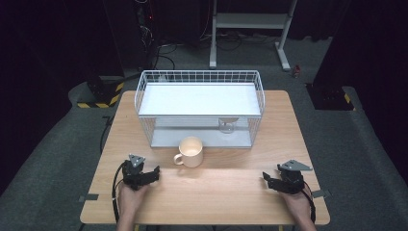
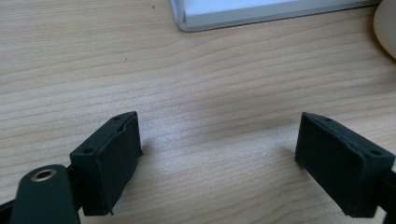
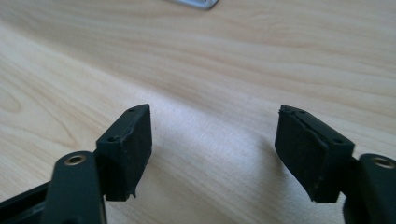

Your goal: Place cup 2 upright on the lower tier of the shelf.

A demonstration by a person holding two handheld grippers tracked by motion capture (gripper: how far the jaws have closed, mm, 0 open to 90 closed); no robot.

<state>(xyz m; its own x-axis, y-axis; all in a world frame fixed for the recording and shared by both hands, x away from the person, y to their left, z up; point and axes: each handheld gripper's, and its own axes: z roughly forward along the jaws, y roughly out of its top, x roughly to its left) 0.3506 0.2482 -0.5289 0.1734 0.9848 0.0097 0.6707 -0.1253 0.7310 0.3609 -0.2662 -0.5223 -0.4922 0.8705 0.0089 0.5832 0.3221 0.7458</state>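
Observation:
A cream mug (image 1: 191, 151) stands upright on the wooden table (image 1: 216, 197), just in front of a white wire rack (image 1: 199, 108). The mug's rounded side (image 2: 386, 25) is at the right edge of the left gripper view. A hand holds my left gripper (image 1: 153, 173) near the front left of the table, left of and nearer than the mug. Its jaws stand open over bare wood, as the left gripper (image 2: 217, 128) shows up close. My right gripper (image 1: 267, 179) rests at the front right, also open, and the right gripper (image 3: 215, 119) has nothing between its pads.
The rack has a white shelf on top and a grey base tray (image 2: 261, 11), whose corner (image 3: 196, 3) is also in the right gripper view. A small clear glass (image 1: 226, 125) stands under the shelf. Beyond the table are a white metal stand (image 1: 250, 29) and cables.

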